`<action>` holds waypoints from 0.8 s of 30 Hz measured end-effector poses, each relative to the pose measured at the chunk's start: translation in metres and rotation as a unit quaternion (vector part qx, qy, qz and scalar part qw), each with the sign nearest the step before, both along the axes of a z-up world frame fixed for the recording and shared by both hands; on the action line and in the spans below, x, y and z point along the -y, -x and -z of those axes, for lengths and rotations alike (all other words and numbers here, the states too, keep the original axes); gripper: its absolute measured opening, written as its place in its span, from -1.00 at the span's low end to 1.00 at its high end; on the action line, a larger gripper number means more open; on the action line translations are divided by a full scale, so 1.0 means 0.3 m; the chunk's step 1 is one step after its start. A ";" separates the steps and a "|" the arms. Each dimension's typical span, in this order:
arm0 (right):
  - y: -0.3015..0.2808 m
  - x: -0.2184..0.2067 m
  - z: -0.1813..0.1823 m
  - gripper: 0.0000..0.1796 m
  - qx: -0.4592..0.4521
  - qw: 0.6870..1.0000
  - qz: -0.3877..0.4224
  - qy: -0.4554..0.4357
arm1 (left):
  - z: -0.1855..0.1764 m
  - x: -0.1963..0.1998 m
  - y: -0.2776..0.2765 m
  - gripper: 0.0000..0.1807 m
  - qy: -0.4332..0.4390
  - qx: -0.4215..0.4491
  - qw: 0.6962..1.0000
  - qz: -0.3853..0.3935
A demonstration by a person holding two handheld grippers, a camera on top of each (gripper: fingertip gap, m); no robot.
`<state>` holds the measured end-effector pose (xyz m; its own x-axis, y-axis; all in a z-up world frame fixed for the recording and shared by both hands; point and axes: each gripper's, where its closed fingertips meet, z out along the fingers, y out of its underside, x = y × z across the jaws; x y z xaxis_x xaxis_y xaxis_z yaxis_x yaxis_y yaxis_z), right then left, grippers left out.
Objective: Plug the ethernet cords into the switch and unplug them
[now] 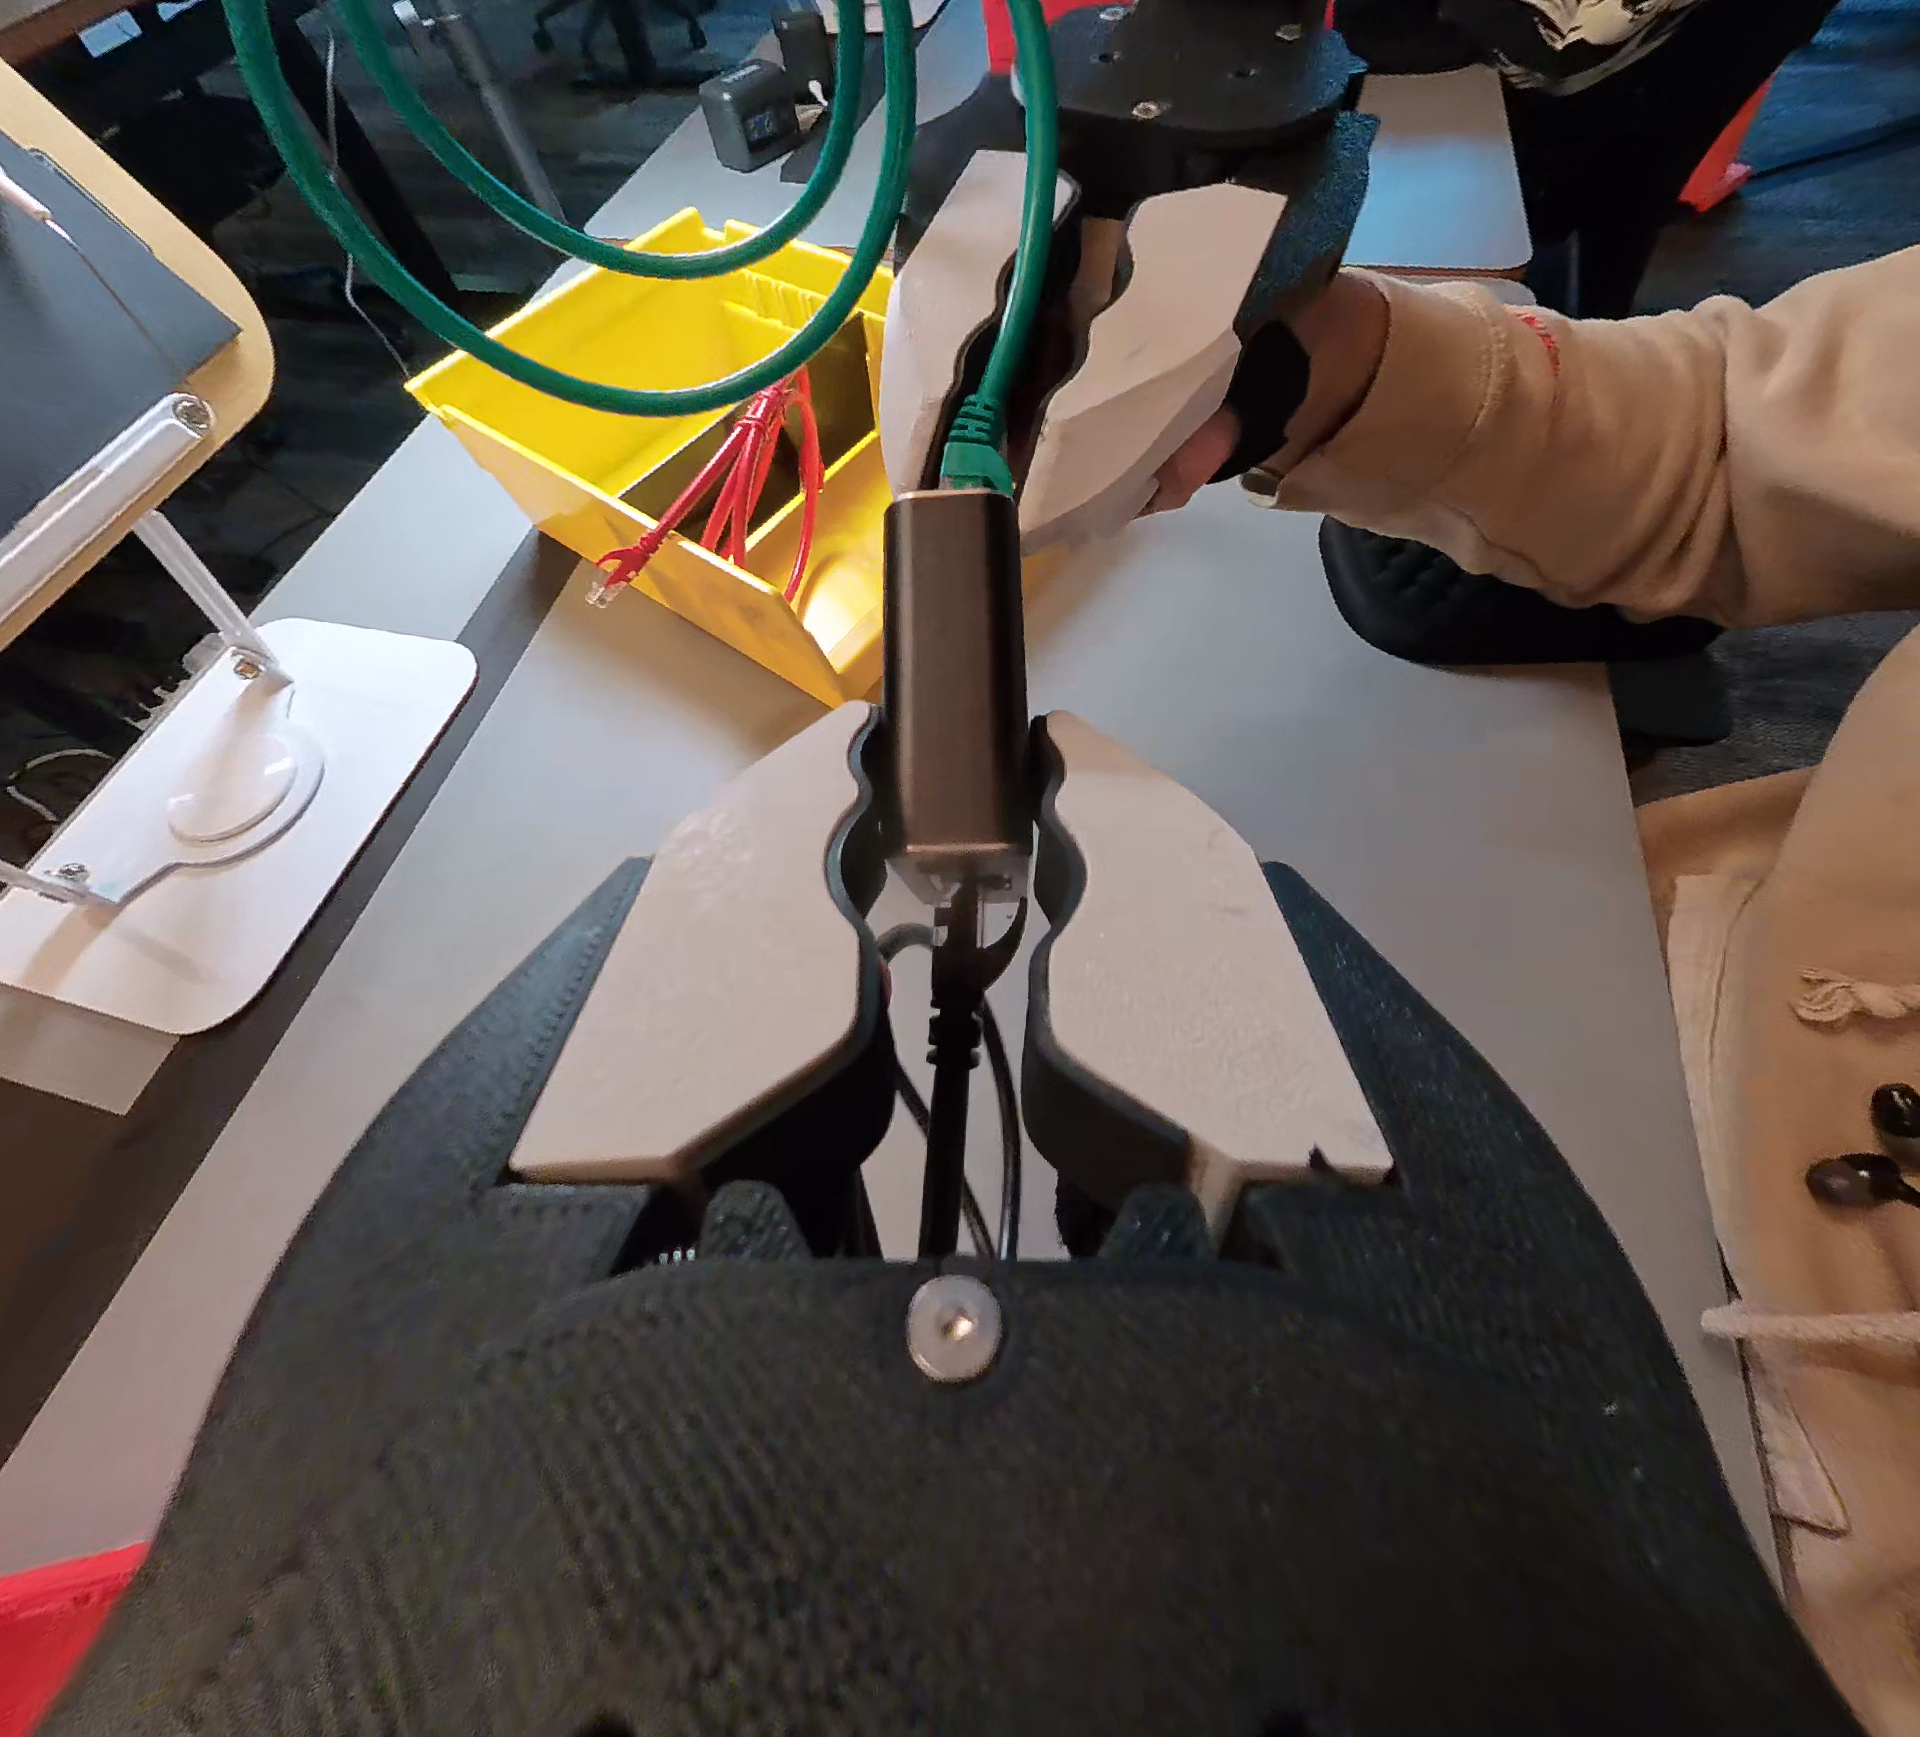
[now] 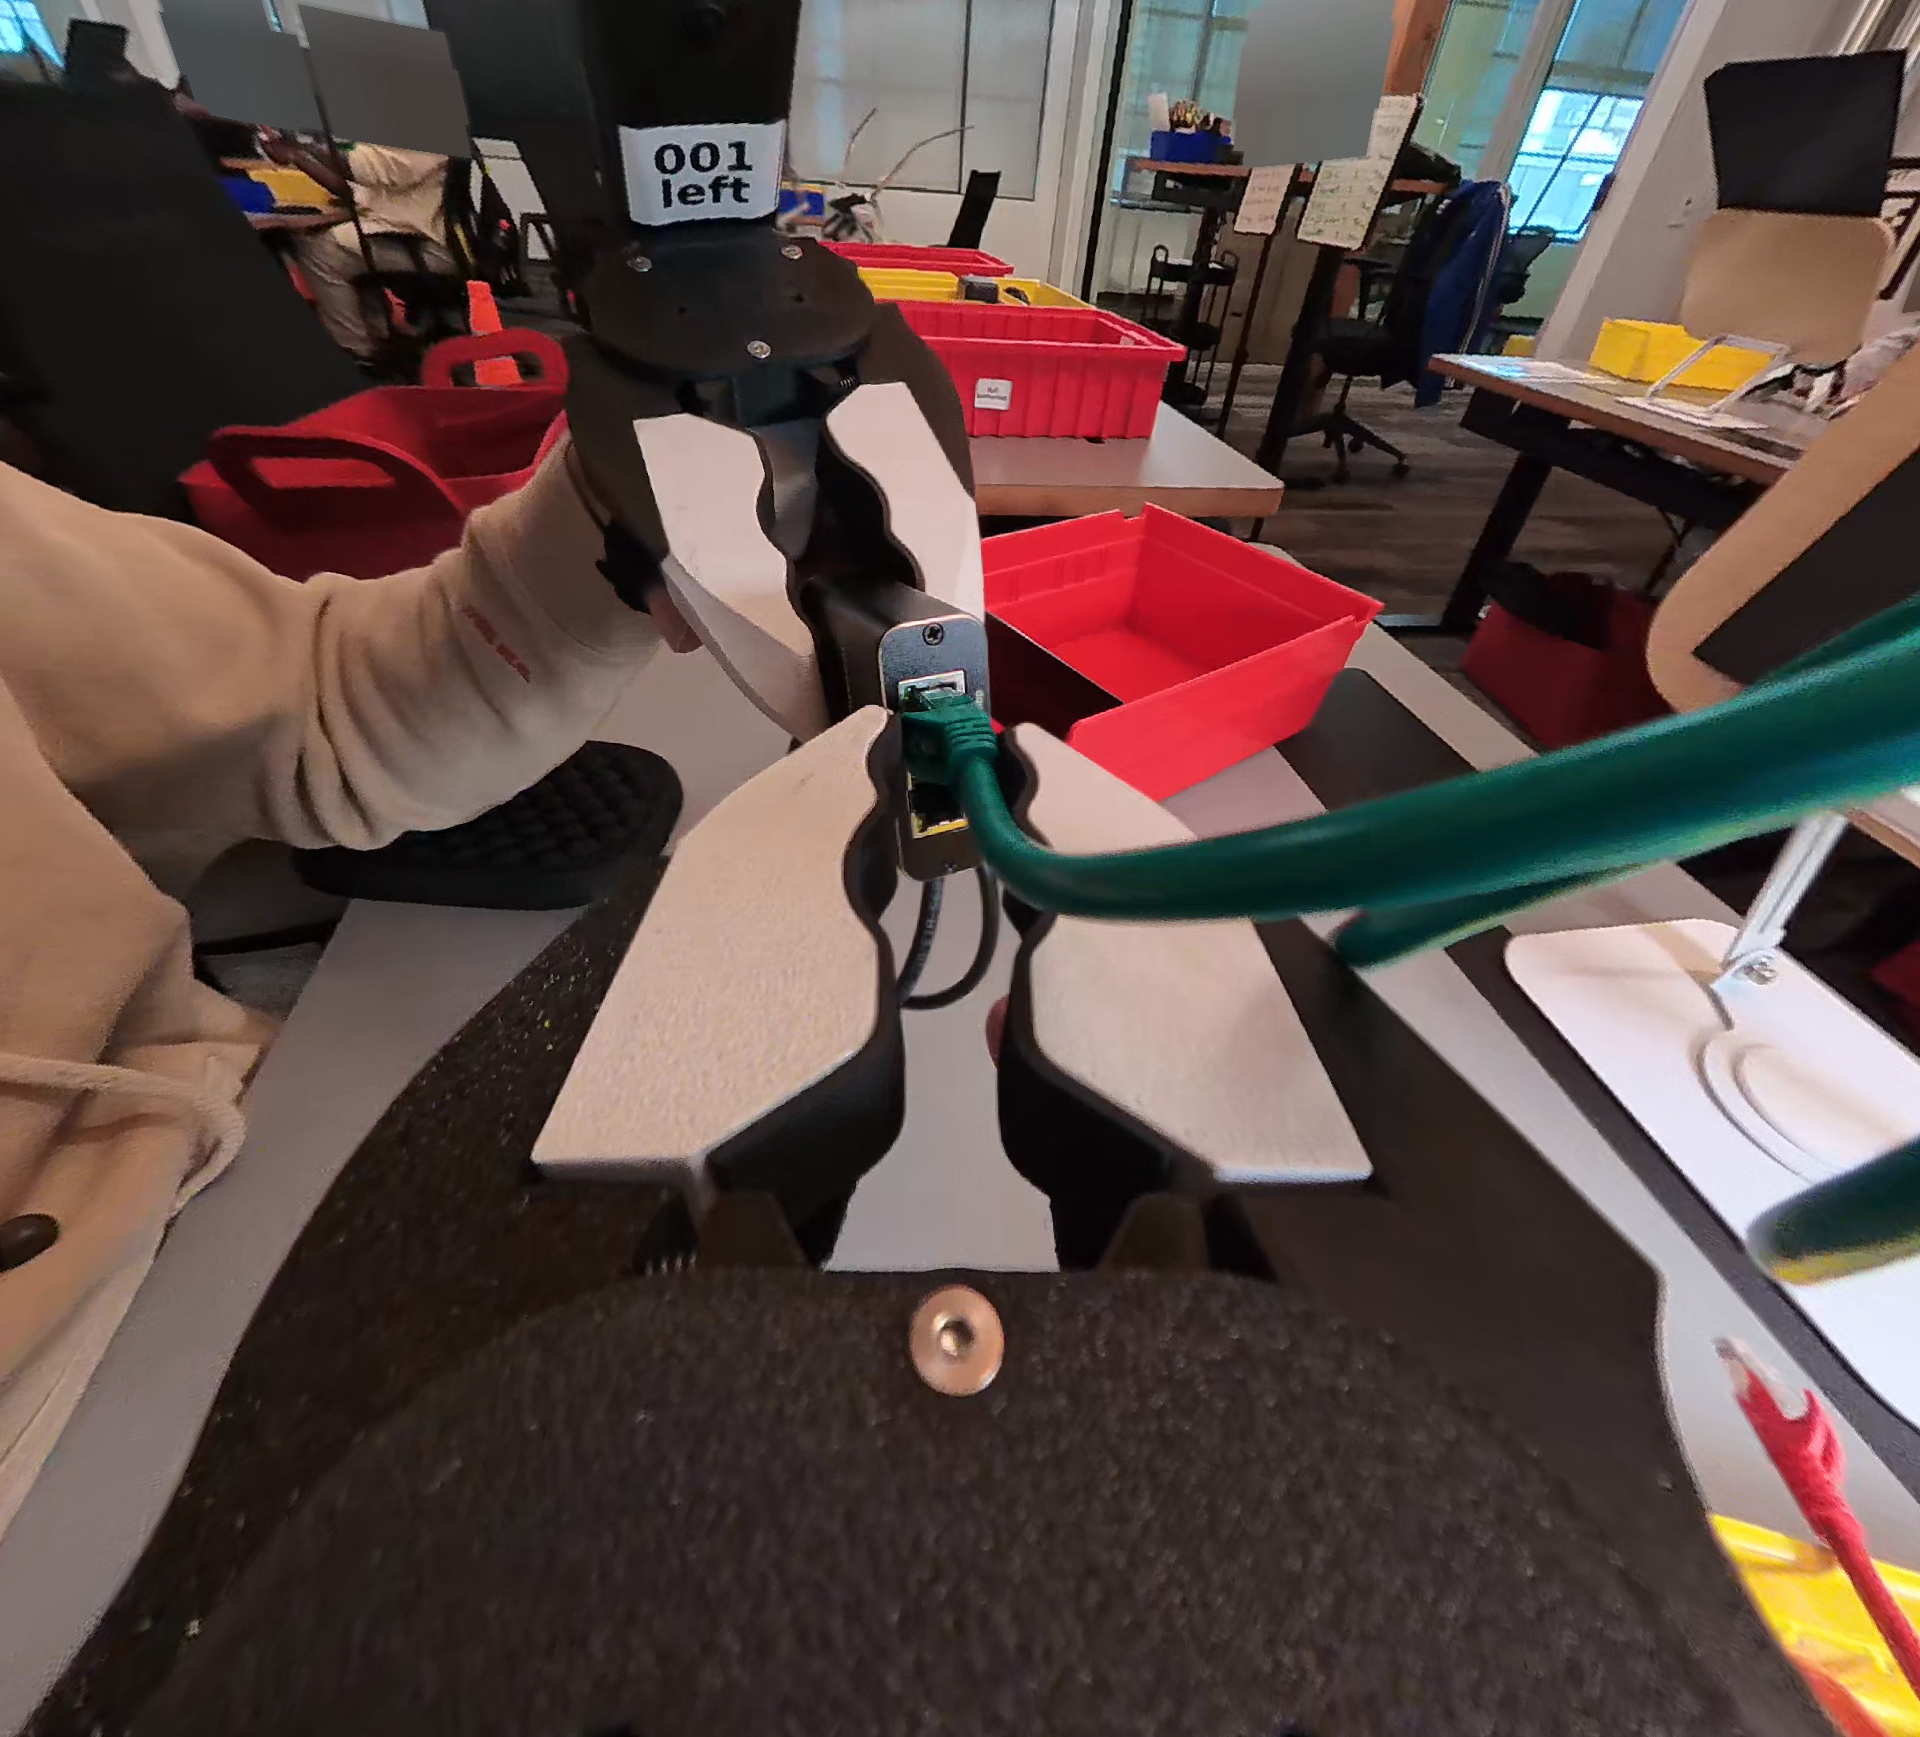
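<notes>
Two grippers meet mid-frame above the desk (image 1: 1299,700): left gripper (image 1: 951,757) clamps the switch (image 1: 954,679), right gripper (image 2: 948,742) pinches the green cord's plug (image 2: 940,719) at its port. Push straight, without twisting.

Grey table (image 1: 1299,752) bears a yellow bin (image 1: 665,482) at eleven o'clock, a white stand base (image 1: 260,814) at nine.

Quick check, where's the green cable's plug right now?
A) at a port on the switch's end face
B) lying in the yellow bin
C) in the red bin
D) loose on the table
A: the green plug sits at a port on the end face of the switch, between the right gripper fingers, while the left gripper clamps the switch body.
</notes>
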<state>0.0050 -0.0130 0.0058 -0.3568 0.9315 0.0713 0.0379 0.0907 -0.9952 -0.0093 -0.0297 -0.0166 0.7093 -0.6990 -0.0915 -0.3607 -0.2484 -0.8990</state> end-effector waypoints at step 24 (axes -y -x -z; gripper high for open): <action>-0.058 0.020 -0.125 -0.86 -0.051 0.998 0.025 -0.024 | -0.174 0.045 0.105 -0.72 -0.065 0.083 0.994 -0.029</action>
